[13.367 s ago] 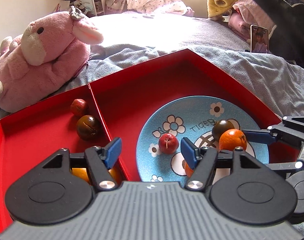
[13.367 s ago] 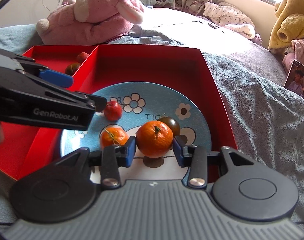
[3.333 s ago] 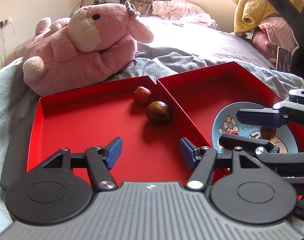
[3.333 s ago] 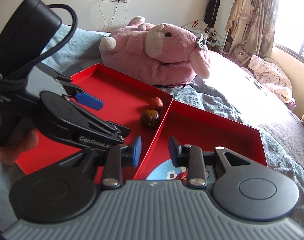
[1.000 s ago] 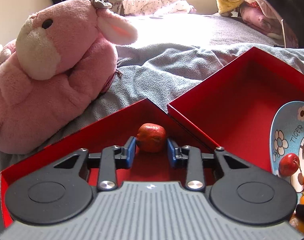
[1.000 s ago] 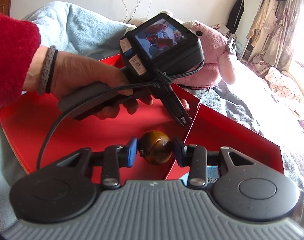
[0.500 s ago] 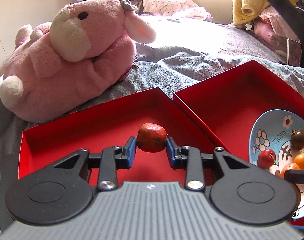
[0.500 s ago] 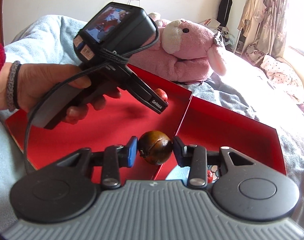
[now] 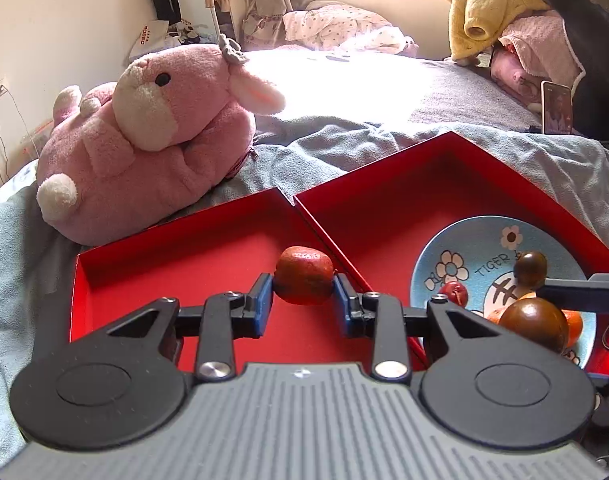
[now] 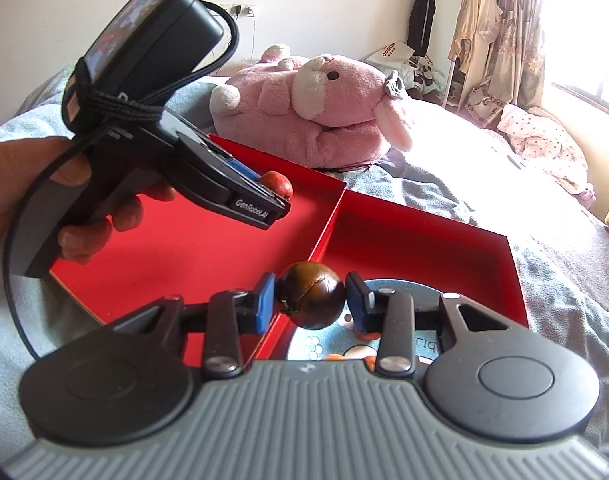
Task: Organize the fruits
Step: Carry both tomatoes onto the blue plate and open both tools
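While both grippers were raised above the red trays, the following was observed.
Left gripper (image 9: 303, 305): nearly closed, blue pads clamped on the reddish fruit (image 9: 303, 281), held over the left tray (image 9: 152, 276).
Right gripper (image 10: 309, 302): nearly closed, clamped on the dark brown fruit (image 10: 310, 300), above the divider between trays.
Right tray (image 9: 384, 216): held the blue plate (image 9: 480, 252) at 3 o'clock, carrying the remaining fruits.
Pink plush toy (image 9: 152, 136): at 11 o'clock on the bed.
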`<state>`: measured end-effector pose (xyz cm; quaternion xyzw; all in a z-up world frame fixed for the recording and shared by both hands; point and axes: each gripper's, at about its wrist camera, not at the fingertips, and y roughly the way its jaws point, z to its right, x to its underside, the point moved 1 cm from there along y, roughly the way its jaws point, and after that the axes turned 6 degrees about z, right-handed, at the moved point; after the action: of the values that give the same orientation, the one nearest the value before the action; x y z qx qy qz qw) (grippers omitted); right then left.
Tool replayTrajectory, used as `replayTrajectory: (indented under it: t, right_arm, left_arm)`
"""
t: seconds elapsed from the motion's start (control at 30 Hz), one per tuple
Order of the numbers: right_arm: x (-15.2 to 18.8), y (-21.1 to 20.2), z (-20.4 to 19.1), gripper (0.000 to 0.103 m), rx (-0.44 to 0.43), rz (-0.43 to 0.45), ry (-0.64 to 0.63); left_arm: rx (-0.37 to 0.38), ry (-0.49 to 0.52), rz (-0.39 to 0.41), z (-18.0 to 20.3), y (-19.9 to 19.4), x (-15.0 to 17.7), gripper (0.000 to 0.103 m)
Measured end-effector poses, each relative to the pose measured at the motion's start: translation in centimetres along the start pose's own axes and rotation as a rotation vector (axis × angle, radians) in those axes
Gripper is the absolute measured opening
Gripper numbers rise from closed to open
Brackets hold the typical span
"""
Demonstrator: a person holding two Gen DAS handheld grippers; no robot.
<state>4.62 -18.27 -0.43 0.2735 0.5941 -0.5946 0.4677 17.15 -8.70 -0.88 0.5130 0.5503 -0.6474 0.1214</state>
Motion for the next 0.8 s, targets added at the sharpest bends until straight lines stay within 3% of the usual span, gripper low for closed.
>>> replayTrajectory:
  t: [0.27, 0.4, 0.6, 0.8]
  right_arm:
    - [1.5, -3.5, 1.8, 0.041, 0.047, 0.008, 0.009]
    - [3.2, -4.3, 4.3, 0.042, 0.108, -0.025, 0.039]
    - [5.2, -3.1, 7.8, 0.042, 0.176, -0.080, 0.119]
    - [5.6, -0.9, 9.4, 0.042, 0.202, -0.104, 0.162]
  left_arm:
    - [0.030, 0.006, 0.030, 4.4, -3.3, -0.7, 0.038]
    - [0.086, 0.011, 0.045, 7.6, -3.9, -1.1, 0.038]
    - [0.135, 0.034, 0.009, 11.4, -1.9, -0.6, 0.038]
    - [0.158, 0.047, -0.067, 12.8, 1.7, 1.8, 0.038]
